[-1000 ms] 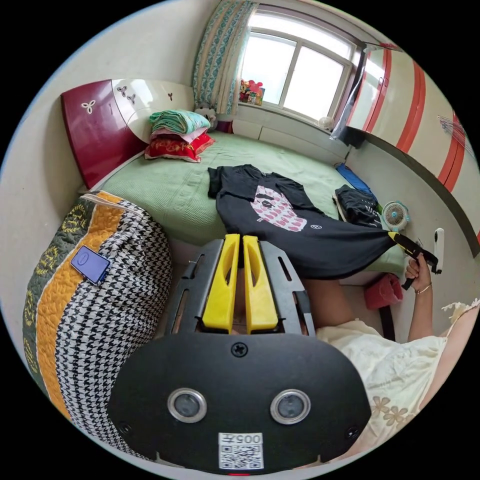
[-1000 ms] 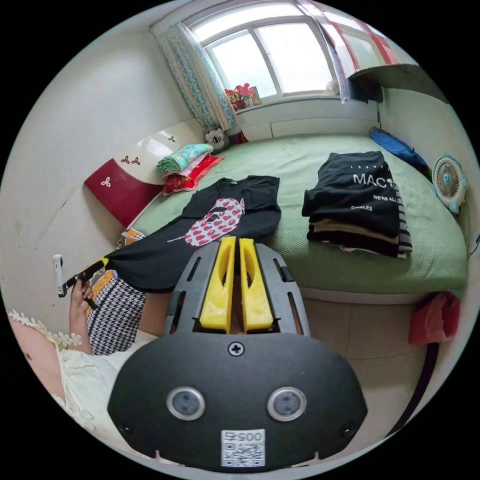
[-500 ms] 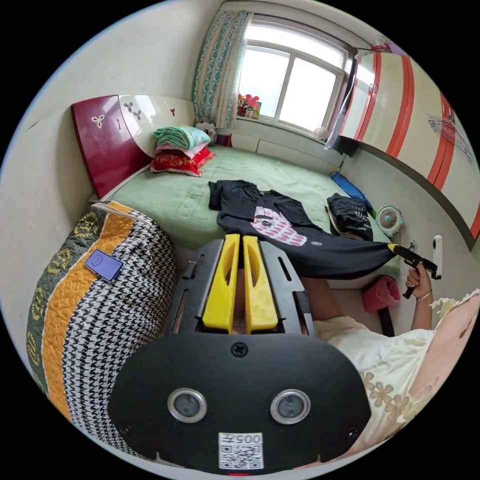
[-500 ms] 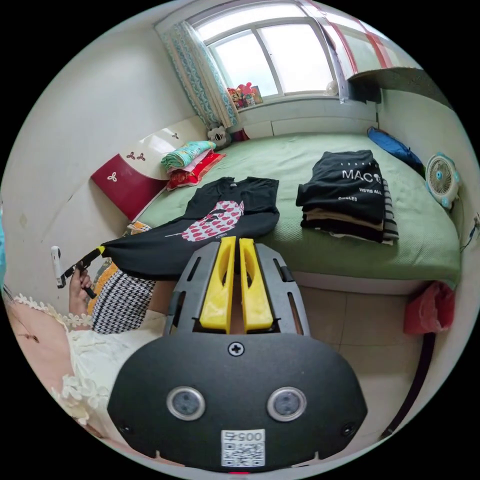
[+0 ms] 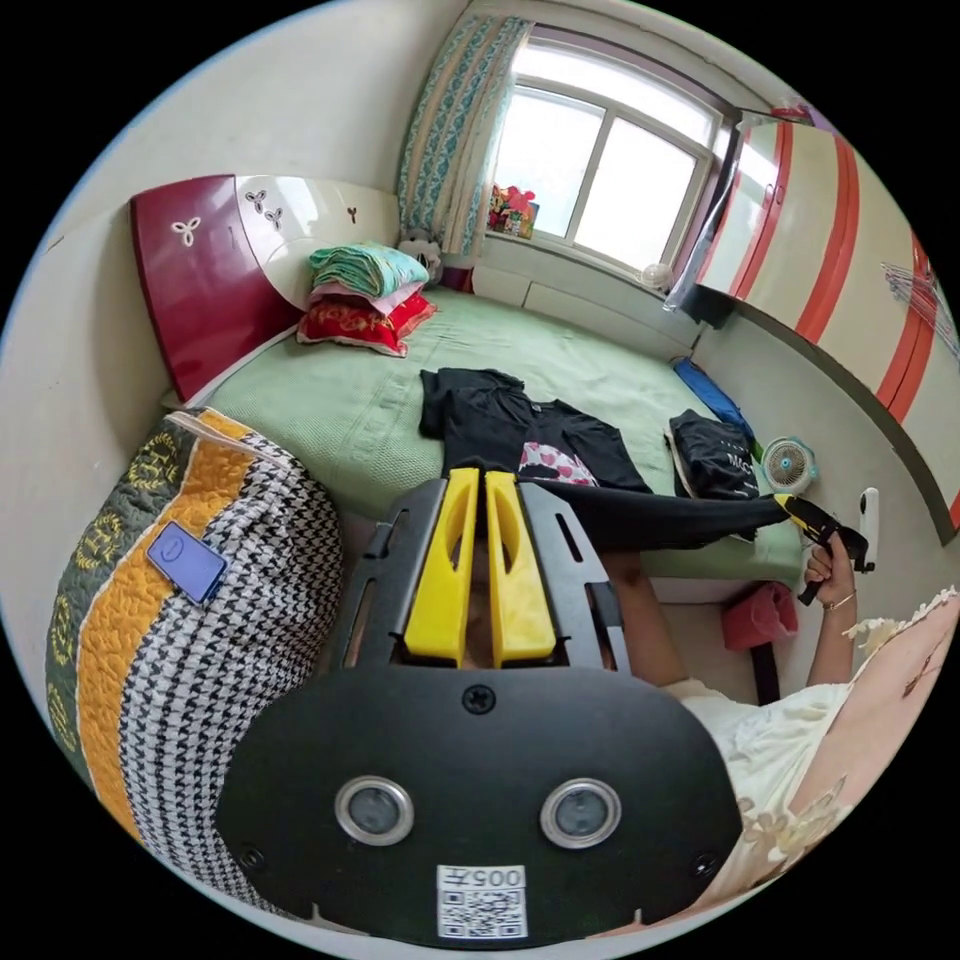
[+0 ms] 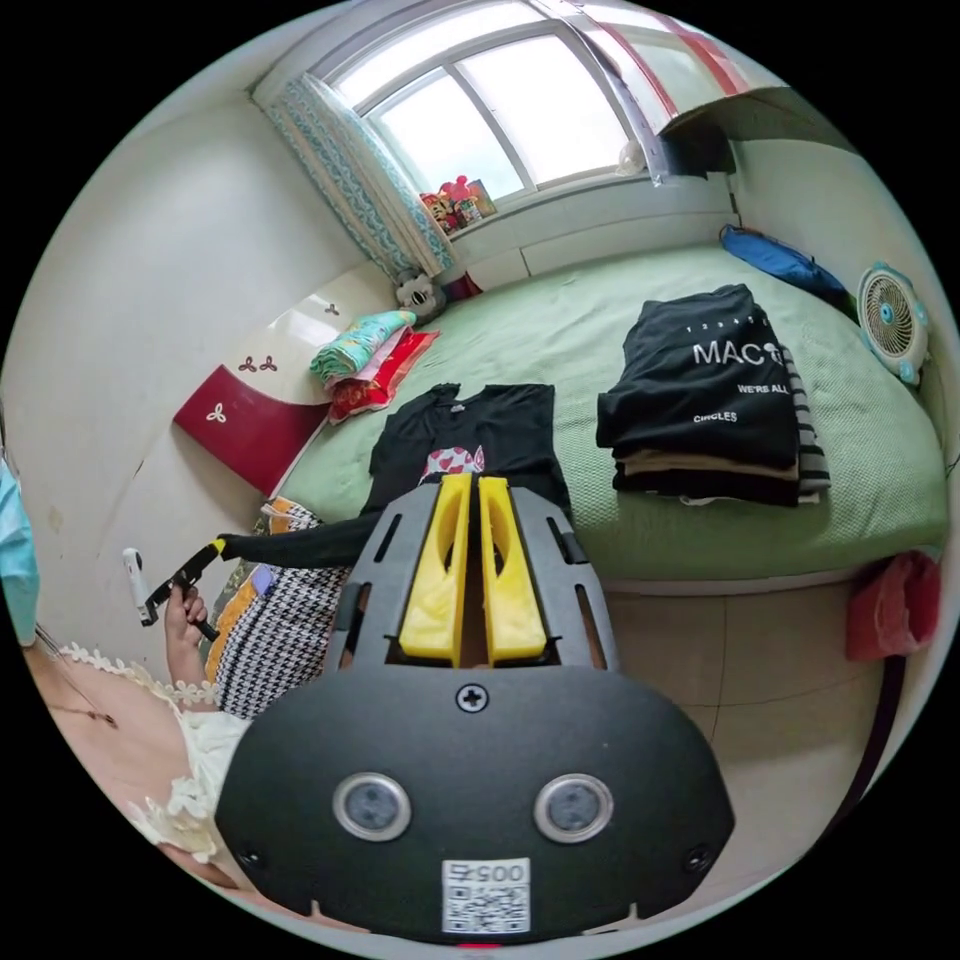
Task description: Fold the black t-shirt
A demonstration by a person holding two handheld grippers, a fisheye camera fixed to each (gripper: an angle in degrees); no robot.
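Both grippers, left gripper (image 5: 478, 565) and right gripper (image 6: 472, 560), stay clenched on the hem of the black t-shirt (image 5: 520, 440); it now rises over the print, collar end resting on the bed (image 5: 330, 395) — bottom-up fold underway.

A big bed with a green cover (image 5: 350, 390) fills the room. A dark red and cream headboard (image 5: 200, 265) stands at its head. Bright daylight comes through the wide window (image 5: 590, 165), beside a blue patterned curtain (image 5: 450, 130). The walls are pale. Light floor tiles (image 6: 760, 680) lie below the bed's edge.
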